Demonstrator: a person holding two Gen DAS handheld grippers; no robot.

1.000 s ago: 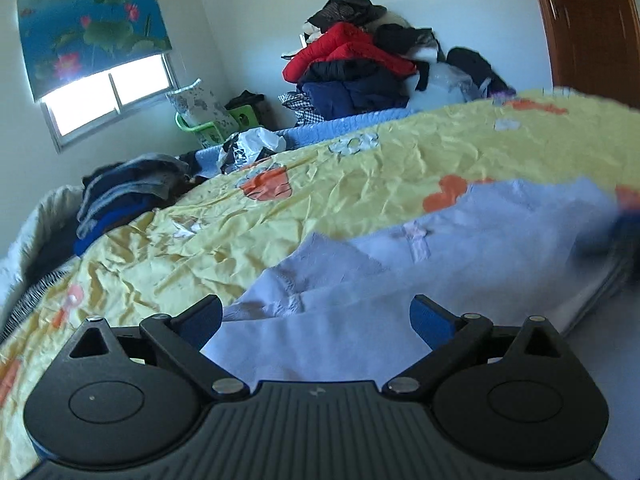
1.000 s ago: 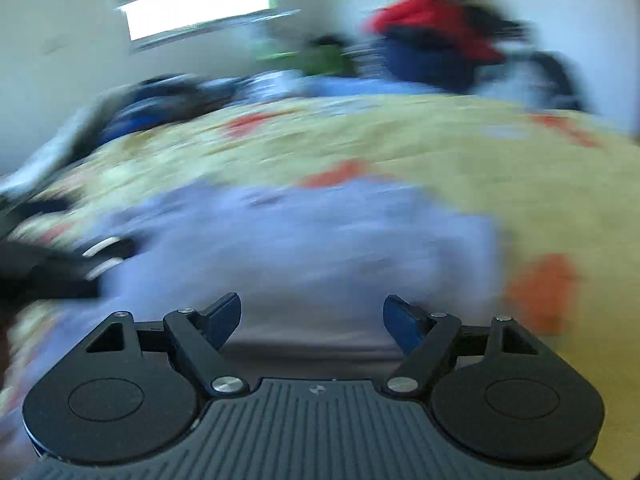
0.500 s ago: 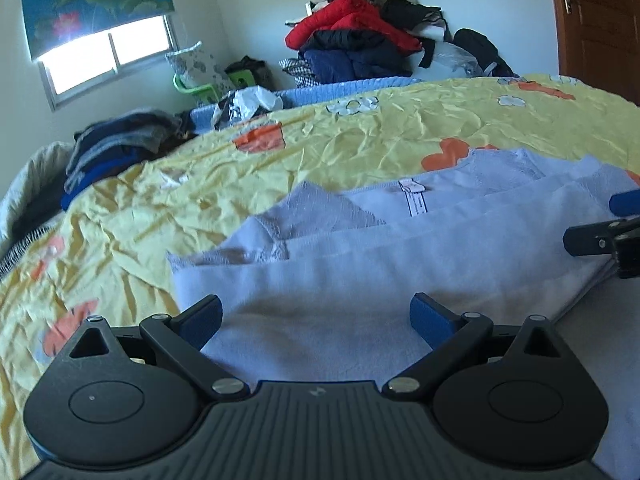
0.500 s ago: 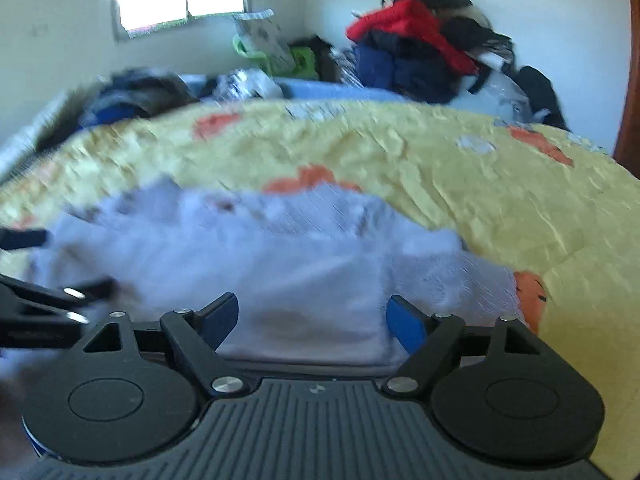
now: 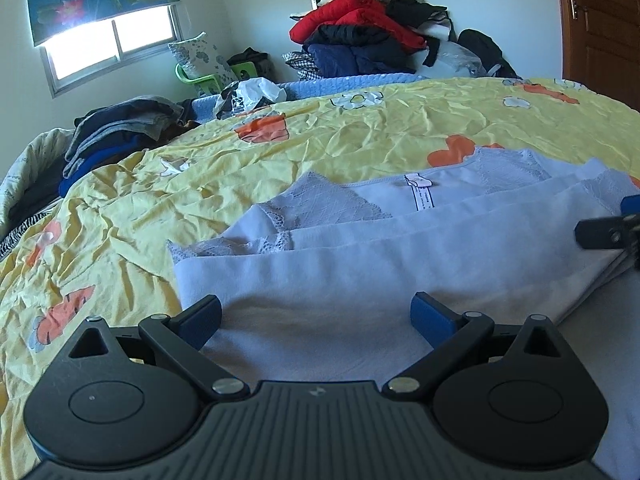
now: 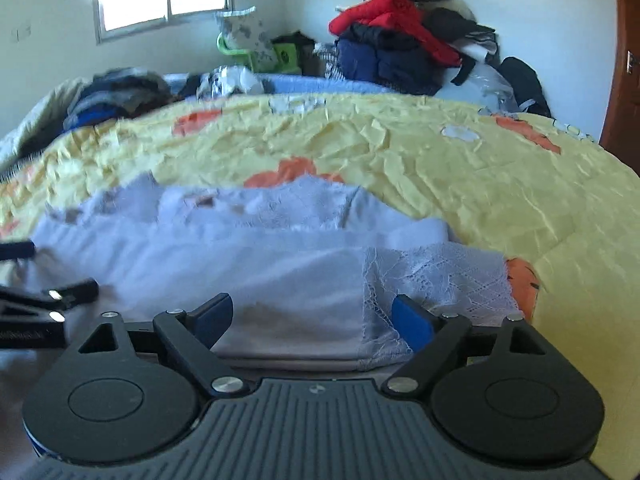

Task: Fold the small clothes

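Observation:
A pale lavender garment (image 5: 380, 256) with lace sleeves lies folded in layers on the yellow flowered bedspread (image 5: 340, 136). My left gripper (image 5: 316, 318) stands open over its near left edge, the cloth lying loose between the blue pads. My right gripper (image 6: 312, 320) hovers at the garment's (image 6: 260, 264) near right edge by the lace sleeve (image 6: 436, 276). Its jaws are opening, with cloth lying between them and the pads not pressing it. Each gripper shows at the edge of the other's view: the right gripper (image 5: 608, 232) and the left gripper (image 6: 44, 300).
A heap of jackets (image 5: 360, 36), red on top, is piled against the far wall. Dark folded clothes (image 5: 116, 132) lie at the bed's left side. A green basket (image 5: 200, 78) sits under the window (image 5: 108, 46). A wooden door (image 5: 600, 20) stands at the right.
The blur of a second ago has settled in both views. The right gripper has come into the left view at its right edge, and its jaws have spread a little wider.

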